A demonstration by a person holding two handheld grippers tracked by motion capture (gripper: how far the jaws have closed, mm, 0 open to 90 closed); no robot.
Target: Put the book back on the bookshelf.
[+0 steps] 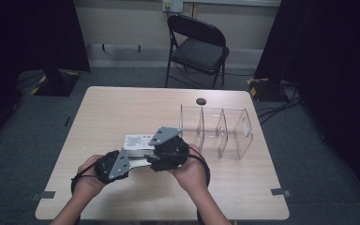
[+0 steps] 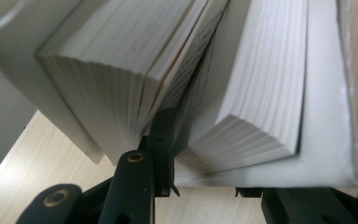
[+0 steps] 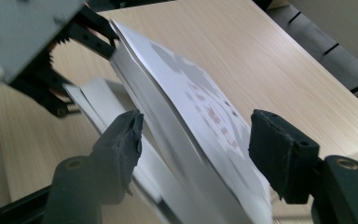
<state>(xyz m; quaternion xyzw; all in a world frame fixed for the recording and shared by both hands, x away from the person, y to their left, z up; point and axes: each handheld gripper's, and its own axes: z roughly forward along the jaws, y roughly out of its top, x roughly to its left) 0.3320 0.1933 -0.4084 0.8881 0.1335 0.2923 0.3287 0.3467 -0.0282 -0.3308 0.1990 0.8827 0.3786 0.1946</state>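
A thick white paperback book [image 1: 138, 143] lies partly lifted on the wooden table [image 1: 122, 108], in front of both hands. My left gripper [image 1: 129, 161] comes at it from the left. In the left gripper view one black jaw is pushed in between the pages [image 2: 121, 70], the other sits under the cover, and a block of pages is pinched in my left gripper [image 2: 223, 163]. My right gripper [image 1: 149, 160] reaches in from the right. In its own view my right gripper [image 3: 200, 149] is open. The raised cover and pages [image 3: 186, 107] pass between its pads without touching the right one.
A clear acrylic organiser with upright dividers [image 1: 215, 131] stands on the table right of the book. A round cable hole [image 1: 201, 101] is near the far edge. A black folding chair [image 1: 199, 47] stands beyond the table.
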